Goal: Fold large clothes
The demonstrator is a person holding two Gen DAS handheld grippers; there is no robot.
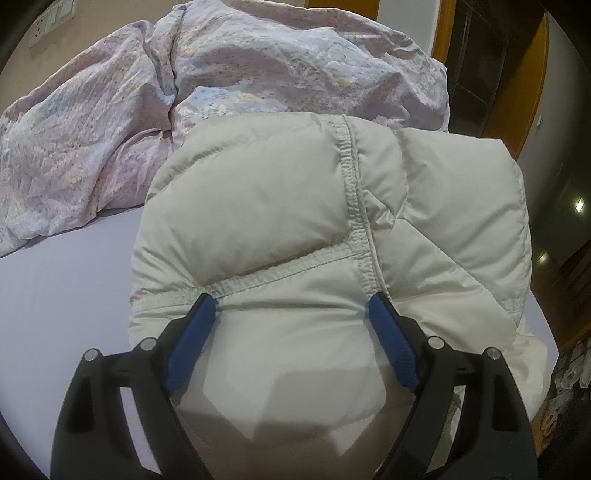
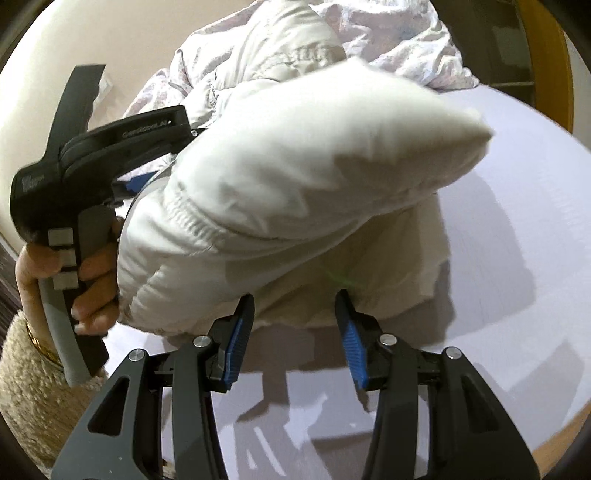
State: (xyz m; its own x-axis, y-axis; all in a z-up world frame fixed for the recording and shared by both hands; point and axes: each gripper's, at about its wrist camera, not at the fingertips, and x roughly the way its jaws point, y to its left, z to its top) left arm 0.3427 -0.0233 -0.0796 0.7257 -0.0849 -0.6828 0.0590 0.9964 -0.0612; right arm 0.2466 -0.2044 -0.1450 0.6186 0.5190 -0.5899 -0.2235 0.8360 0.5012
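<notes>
lavender bed sheet (image 1: 55, 295) filling the lower left of the left wrist frame, and the right and bottom of the right wrist frame.

nearest in the left wrist frame: left hand-held gripper (image 1: 291, 306) at bottom centre, blue pads (image 1: 192, 339) spread wide, puffy fabric bulging between them; cannot tell whether pinching it. just beyond, across the centre: pale grey-white down jacket (image 1: 258, 192), quilted, with a stitched seam running down its middle, lying on the bed. further back, upper left: crumpled pink-and-blue patterned duvet (image 1: 110, 110). upper right edge: orange wooden frame (image 1: 443, 29).

nearest in the right wrist frame: right hand-held gripper (image 2: 295, 306) at bottom centre, spread, tips at the jacket's lower edge, gripping nothing visibly. above, centre: a padded part of the jacket raised off the sheet. at left: left hand (image 2: 88, 280) around the other hand-held gripper's handle, fleecy cuff (image 2: 29, 387) below.
</notes>
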